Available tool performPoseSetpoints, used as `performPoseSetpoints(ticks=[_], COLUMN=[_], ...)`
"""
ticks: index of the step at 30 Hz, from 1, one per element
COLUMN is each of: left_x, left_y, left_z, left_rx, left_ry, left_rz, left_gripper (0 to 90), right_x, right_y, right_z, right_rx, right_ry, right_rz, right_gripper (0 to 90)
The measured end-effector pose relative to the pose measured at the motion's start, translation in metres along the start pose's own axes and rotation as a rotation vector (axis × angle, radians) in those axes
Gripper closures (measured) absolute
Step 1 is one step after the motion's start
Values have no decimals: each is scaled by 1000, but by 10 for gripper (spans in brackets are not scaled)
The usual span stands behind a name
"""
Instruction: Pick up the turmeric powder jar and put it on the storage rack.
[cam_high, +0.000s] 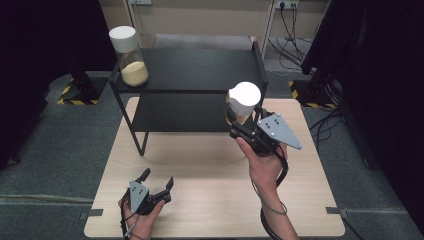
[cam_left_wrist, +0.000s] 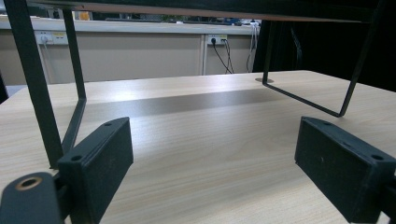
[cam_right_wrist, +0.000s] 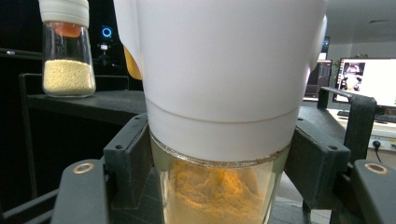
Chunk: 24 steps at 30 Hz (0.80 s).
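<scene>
1. High view: my right gripper (cam_high: 239, 121) is raised over the table (cam_high: 200, 200), just in front of the black shelf rack (cam_high: 200, 70). Its jaws are clamped on the glass body of a jar with a white lid (cam_high: 243, 101), which I hold upright and clear of the table top, level with the rack's front right corner.
2. High view: my left gripper (cam_high: 157, 183) sits low near the table's front left edge, with its jaws spread wide and nothing between them; it touches no object.
3. High view: a second white-lidded jar (cam_high: 128, 55) of pale yellow grains stands on the rack's top shelf at its back left corner, well apart from the held one.
4. Left gripper view: both jaws stand far apart at the frame's lower corners, with bare table (cam_left_wrist: 210, 154) between them. The rack's thin black legs (cam_left_wrist: 32, 84) rise ahead on the left and right.
5. Right gripper view: the jaws press against both sides of the jar (cam_right_wrist: 219, 93), just below its white lid; orange-yellow powder shows through the glass. The second jar (cam_right_wrist: 67, 51) stands on the shelf at upper left.
6. Writing: I find no readable brand or label on either jar; the lit monitor (cam_right_wrist: 366, 79) at far right is too blurred to read.
</scene>
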<state>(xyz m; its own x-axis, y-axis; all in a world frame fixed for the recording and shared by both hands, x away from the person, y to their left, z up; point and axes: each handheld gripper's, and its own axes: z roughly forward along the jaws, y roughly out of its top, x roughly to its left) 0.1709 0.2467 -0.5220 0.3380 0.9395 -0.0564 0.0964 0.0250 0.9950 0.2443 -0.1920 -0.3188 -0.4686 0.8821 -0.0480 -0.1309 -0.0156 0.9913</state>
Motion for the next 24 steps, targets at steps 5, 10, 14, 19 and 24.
performPoseSetpoints(ticks=[5, 10, 14, 19, 24], left_x=[0, -1, -1, 0, 0], left_y=[0, 0, 0, 0, 0], left_z=[0, 0, 0, 0, 0], left_rx=[0, -1, -2, -2, -1], left_ry=[1, 3, 2, 2, 2], left_rz=[-1, 4, 2, -2, -3], left_gripper=[111, 111, 111, 111, 111], right_x=[0, 2, 3, 4, 4], right_y=[5, 12, 17, 23, 29], right_z=[4, 8, 13, 19, 27], right_rx=[-2, -7, -8, -8, -10], right_ry=[0, -7, -11, -14, -19], right_rz=[0, -4, -5, -4, -4], right_gripper=[307, 307, 307, 307, 307])
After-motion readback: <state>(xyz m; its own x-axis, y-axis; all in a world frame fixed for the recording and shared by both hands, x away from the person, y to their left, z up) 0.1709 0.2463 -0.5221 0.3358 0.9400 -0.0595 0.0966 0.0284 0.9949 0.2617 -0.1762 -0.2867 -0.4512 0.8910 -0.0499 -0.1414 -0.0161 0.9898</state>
